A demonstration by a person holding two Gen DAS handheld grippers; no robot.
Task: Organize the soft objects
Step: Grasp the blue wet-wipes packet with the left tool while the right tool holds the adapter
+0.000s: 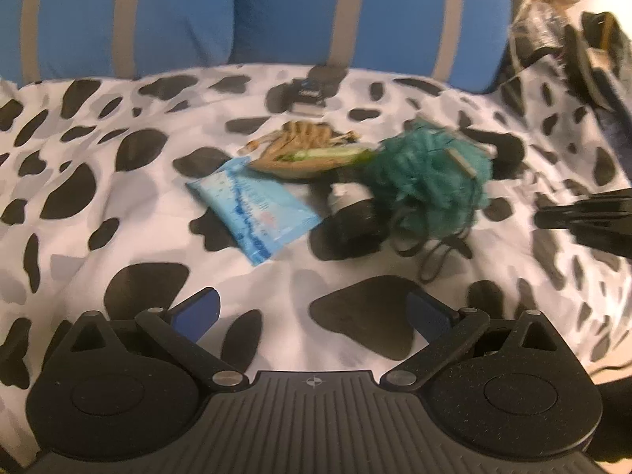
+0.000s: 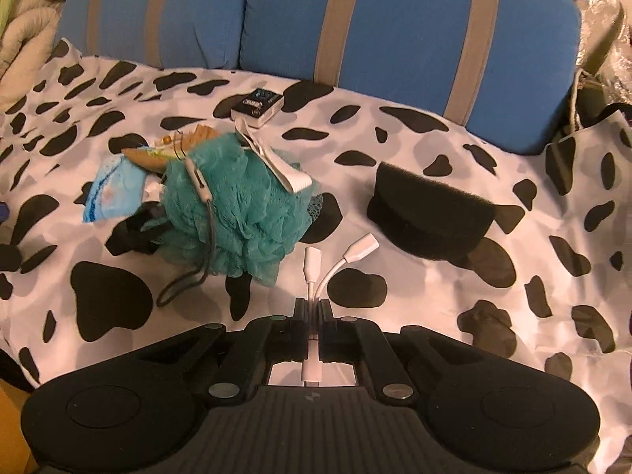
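Observation:
A teal mesh bath pouf [image 1: 430, 173] [image 2: 237, 205] lies mid-bed on the cow-print cover, with a dark cord looped at its front. A light blue wipes pack [image 1: 252, 205] [image 2: 114, 193] and a tan woven item [image 1: 304, 150] lie to its left. A black sponge [image 2: 430, 213] sits to the right. My left gripper [image 1: 312, 308] is open and empty, above the cover in front of the pack. My right gripper [image 2: 312, 304] is shut on a white split adapter cable [image 2: 328, 264], in front of the pouf and sponge.
Blue cushions with grey stripes [image 2: 395, 27] back the bed. A small black-and-white box [image 2: 256, 106] [image 1: 308, 96] lies near them. A dark rounded object [image 1: 351, 221] sits beside the pouf. Bags and clutter [image 1: 572, 39] stand at the right edge.

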